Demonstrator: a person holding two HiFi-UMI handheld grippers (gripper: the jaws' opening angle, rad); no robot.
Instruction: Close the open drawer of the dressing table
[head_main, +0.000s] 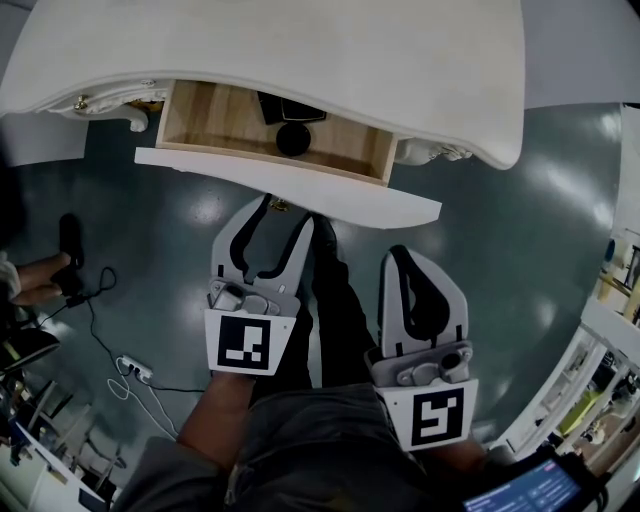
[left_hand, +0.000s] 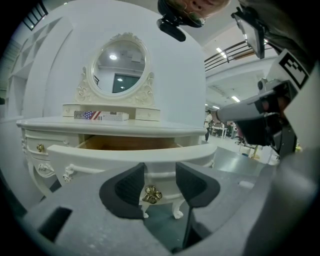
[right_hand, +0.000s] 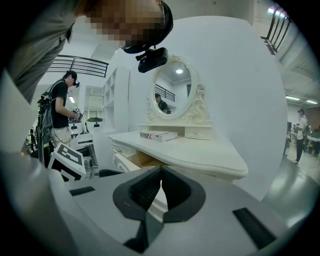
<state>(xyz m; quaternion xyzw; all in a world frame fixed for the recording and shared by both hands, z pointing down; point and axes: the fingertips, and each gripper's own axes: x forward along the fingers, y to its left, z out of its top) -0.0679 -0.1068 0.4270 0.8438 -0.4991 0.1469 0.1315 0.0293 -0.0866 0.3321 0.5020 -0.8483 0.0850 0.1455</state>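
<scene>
Drawer open; the closing push is not yet made.
My left gripper holds its fingers apart, brass knob between them; right gripper fingers together, empty.

left claw: jaws apart | right claw: jaws together

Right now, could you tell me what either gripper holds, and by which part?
Nothing is held: the left gripper stands open around the brass drawer handle, the right gripper is shut empty.
</scene>
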